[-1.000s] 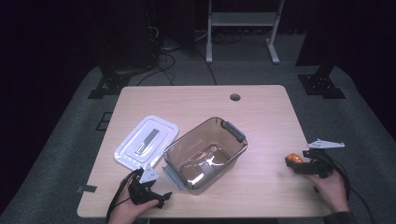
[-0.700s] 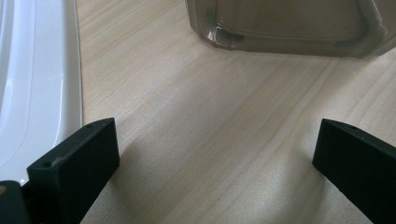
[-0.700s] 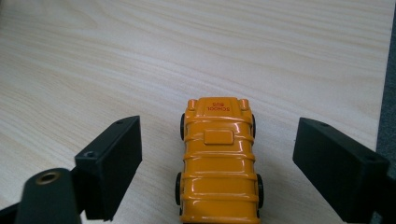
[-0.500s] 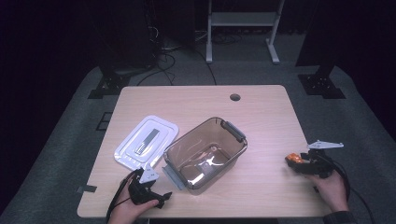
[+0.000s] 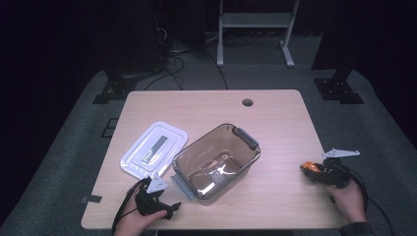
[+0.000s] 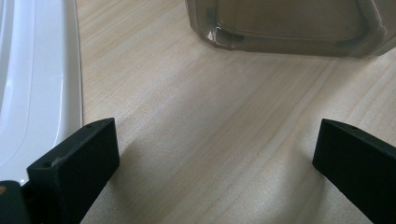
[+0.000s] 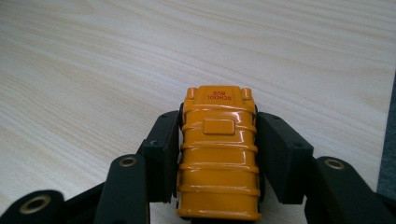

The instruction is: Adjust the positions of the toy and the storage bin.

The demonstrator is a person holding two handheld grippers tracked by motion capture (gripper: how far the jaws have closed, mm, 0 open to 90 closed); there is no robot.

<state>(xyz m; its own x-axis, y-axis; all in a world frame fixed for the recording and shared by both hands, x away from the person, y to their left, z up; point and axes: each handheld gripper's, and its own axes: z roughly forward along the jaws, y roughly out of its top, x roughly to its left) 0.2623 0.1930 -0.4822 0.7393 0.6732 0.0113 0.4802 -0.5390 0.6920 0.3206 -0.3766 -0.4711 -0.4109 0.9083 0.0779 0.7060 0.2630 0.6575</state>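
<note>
- Two jaws of the right claw (image 7: 218,154) clench the toy bus (image 7: 218,154), its long axis running along them.
- Brown bin (image 5: 216,161) lies well off toward the left claw (image 6: 215,158), which gapes, released, over bare counter (image 6: 210,116).

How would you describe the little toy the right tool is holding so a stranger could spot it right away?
Start at the clear tub in the middle of the table, then look toward the right edge. There the right tool clamps a toy school bus, the one glossy orange thing among clear, white and black.
</note>
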